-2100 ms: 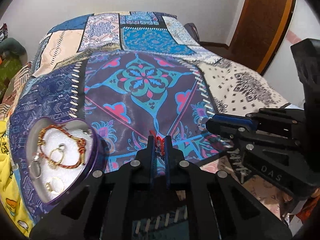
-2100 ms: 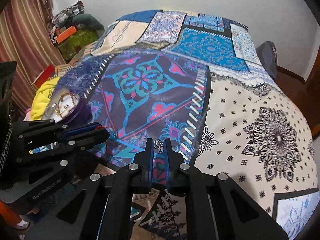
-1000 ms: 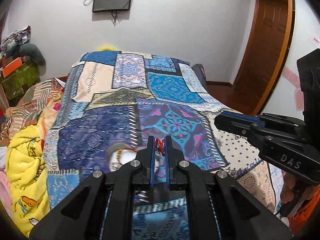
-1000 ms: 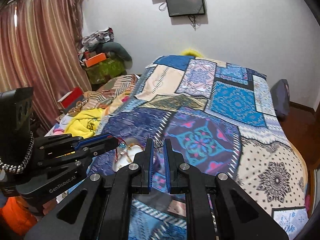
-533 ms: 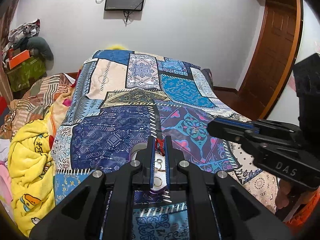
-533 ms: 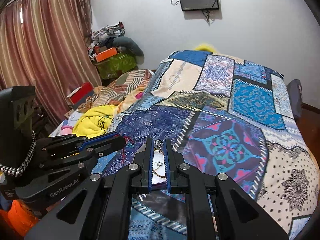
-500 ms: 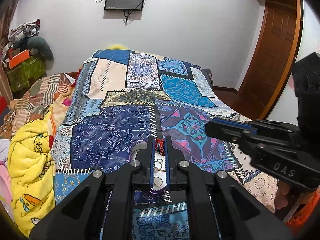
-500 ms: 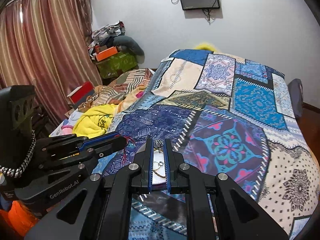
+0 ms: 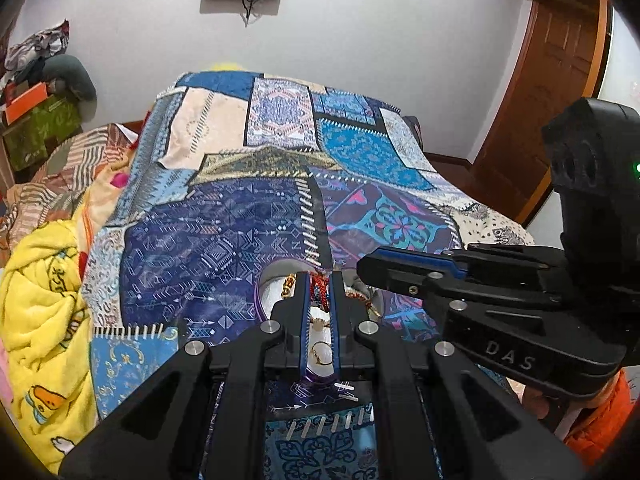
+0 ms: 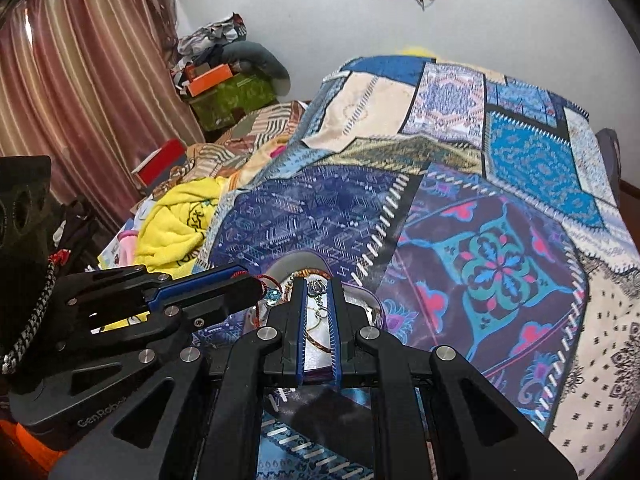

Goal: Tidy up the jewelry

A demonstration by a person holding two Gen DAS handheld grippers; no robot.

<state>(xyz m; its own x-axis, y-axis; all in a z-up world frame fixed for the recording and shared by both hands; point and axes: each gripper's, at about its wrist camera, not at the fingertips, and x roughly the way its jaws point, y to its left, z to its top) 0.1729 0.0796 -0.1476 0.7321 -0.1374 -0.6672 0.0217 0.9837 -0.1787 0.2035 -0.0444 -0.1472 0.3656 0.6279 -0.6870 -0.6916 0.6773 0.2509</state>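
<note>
A purple heart-shaped jewelry box [image 9: 267, 280] with white lining lies on the patterned bedspread, holding rings and bracelets; it also shows in the right wrist view [image 10: 296, 262]. My left gripper [image 9: 319, 282] is shut on a red beaded bracelet [image 9: 317, 286], held just above the box. My right gripper [image 10: 317, 286] is shut on a small silver earring [image 10: 317, 288], also above the box. The two grippers sit side by side, the right one [image 9: 366, 268] close to the left's tips, the left one [image 10: 254, 286] beside the right's.
A patchwork bedspread [image 9: 224, 236] covers the bed. A yellow blanket [image 9: 36, 288] is heaped at the left edge. Boxes and clothes [image 10: 224, 84] pile by the curtain. A wooden door [image 9: 548, 92] stands at the right.
Both grippers have drawn closer over the box, which now lies right under the fingertips. Each still holds its piece of jewelry.
</note>
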